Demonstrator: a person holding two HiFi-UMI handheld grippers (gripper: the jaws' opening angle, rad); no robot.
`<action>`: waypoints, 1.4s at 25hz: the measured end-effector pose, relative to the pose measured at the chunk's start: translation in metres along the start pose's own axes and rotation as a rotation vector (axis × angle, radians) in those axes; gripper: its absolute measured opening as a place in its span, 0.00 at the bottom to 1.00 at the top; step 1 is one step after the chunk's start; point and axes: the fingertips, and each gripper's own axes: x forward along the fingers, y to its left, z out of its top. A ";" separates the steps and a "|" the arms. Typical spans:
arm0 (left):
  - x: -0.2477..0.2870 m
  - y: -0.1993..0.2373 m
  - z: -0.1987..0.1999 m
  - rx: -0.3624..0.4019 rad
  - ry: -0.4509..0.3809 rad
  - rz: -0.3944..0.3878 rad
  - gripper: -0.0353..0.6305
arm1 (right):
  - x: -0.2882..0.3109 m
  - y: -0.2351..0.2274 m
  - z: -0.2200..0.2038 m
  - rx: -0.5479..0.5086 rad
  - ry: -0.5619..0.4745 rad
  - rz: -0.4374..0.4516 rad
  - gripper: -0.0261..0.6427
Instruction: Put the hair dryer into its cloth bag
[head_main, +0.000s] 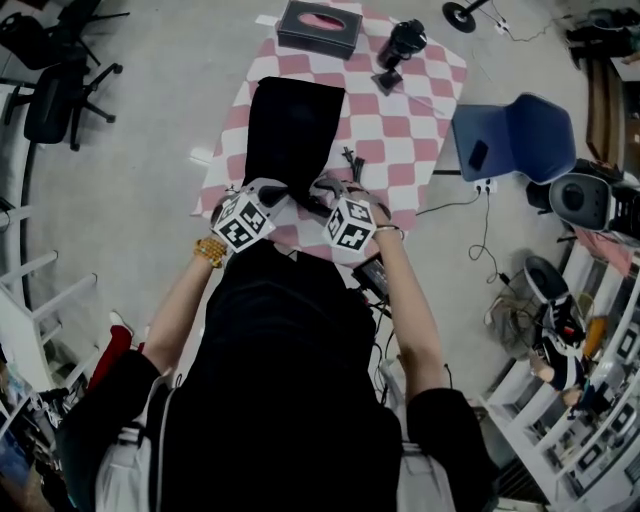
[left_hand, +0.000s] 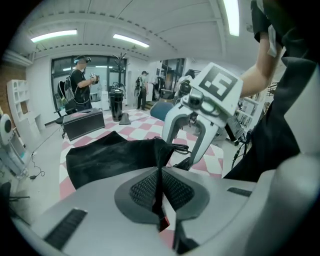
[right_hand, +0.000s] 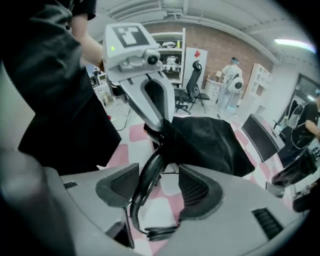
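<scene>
The black cloth bag (head_main: 290, 130) lies flat along the middle of a bench (head_main: 400, 140) covered in a pink-and-white checked cloth, with its mouth at the near end, toward the person. Both grippers work at that mouth, side by side and close together.

The left gripper (left_hand: 161, 185) has its fingers pressed together on a fold of the bag's rim, and the black fabric rises out from between the pads. The right gripper (right_hand: 160, 187) stands just beside it with its fingers spread wide. A thick black power cord (right_hand: 145, 187) runs down through the gap between them in a loop, and neither pad presses on it. In the head view the cord's loose end lies on the checked cloth just right of the bag's mouth.

The body of the hair dryer shows in none of the views. The cord leads into the bag's mouth, so the dryer is probably already inside, with only the cord left out.

At the bench's far edge sit a flat black box (head_main: 320, 27) and, to its right, a black barrel-shaped appliance (head_main: 400, 45), both well apart from the bag's mouth. A blue chair (head_main: 515, 135) stands off the bench's right side.
</scene>
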 end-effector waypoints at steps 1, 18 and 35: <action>-0.001 0.000 -0.001 0.001 0.001 0.002 0.09 | -0.017 0.000 0.000 0.012 -0.017 0.037 0.42; 0.000 0.000 -0.008 -0.176 -0.005 0.087 0.09 | 0.041 -0.138 0.037 0.115 -0.084 -0.165 0.34; -0.002 -0.009 -0.027 -0.152 0.079 0.115 0.09 | 0.046 -0.044 -0.009 0.144 -0.027 0.067 0.07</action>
